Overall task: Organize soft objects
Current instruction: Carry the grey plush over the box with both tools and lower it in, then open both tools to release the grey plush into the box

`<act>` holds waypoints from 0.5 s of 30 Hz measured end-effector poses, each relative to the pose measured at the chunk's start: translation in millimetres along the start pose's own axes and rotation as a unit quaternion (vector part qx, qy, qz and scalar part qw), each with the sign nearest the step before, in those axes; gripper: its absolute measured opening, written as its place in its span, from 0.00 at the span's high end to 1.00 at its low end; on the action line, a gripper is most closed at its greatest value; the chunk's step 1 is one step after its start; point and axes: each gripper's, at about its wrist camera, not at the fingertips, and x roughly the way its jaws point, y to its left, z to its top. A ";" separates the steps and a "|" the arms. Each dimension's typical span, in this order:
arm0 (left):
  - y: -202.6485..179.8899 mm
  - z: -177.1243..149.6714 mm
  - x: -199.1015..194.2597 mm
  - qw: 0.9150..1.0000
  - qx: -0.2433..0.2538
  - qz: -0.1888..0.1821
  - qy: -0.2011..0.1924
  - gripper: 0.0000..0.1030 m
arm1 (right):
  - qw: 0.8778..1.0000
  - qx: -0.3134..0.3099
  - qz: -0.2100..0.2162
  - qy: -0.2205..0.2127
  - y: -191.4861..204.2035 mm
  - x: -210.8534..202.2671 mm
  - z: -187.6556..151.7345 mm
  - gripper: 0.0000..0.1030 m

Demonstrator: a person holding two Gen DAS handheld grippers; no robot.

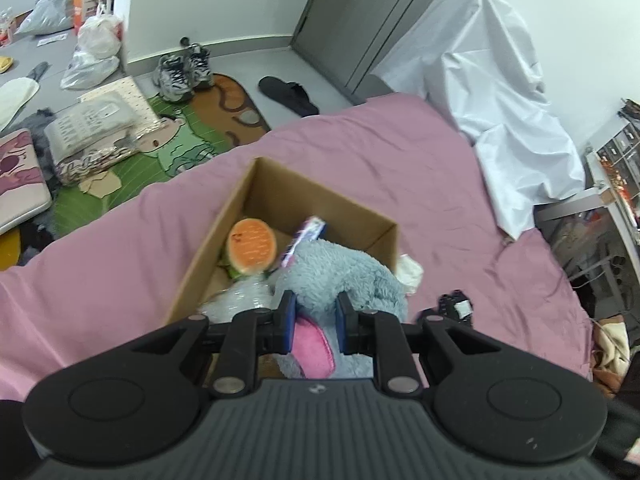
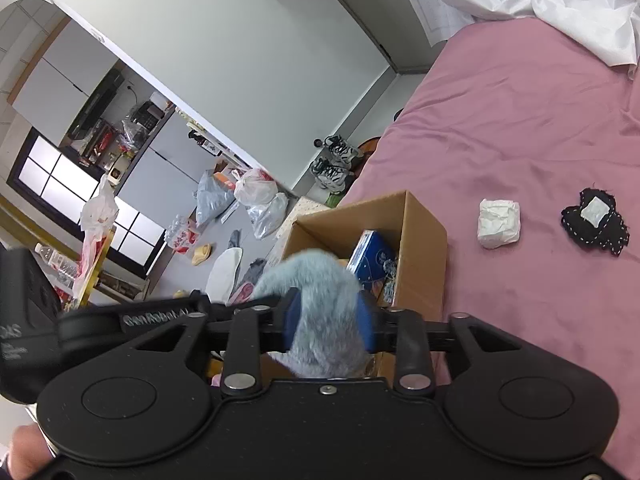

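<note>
A blue-grey plush toy (image 1: pixel 340 272) with a pink ear hangs over the open cardboard box (image 1: pixel 224 216) on the pink bed. My left gripper (image 1: pixel 316 312) is shut on it near the pink ear. My right gripper (image 2: pixel 329 320) grips another furry part of the plush toy (image 2: pixel 316 276), whose fur fills the gap and touches both blue pads. Inside the box lie an orange-topped soft toy (image 1: pixel 252 246), a crinkled clear packet and a blue packet (image 2: pixel 370 256). The box's (image 2: pixel 424 240) near end is hidden behind the plush.
On the pink sheet (image 2: pixel 520 120) right of the box lie a white crumpled wad (image 2: pixel 499 222) and a black cloth piece (image 2: pixel 596 222). A white cover (image 1: pixel 500 80) drapes the bed's far end. Shoes, bags and mats litter the floor (image 1: pixel 100 128) to the left.
</note>
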 end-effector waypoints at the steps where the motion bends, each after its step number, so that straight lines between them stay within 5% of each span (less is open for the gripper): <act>1: 1.4 0.1 0.7 1.000 0.000 0.000 0.002 0.82 | 1.000 0.000 -0.005 -0.005 0.2 -2.4 0.9 0.57; 8: -2.3 1.7 -2.7 1.000 0.001 -0.014 0.001 0.76 | 0.999 0.008 -0.027 -0.022 -4.4 -12.9 7.1 0.48; 15: -11.1 5.4 -13.6 1.000 0.014 0.005 -0.021 0.53 | 0.999 0.016 -0.034 -0.030 -9.3 -21.8 10.1 0.48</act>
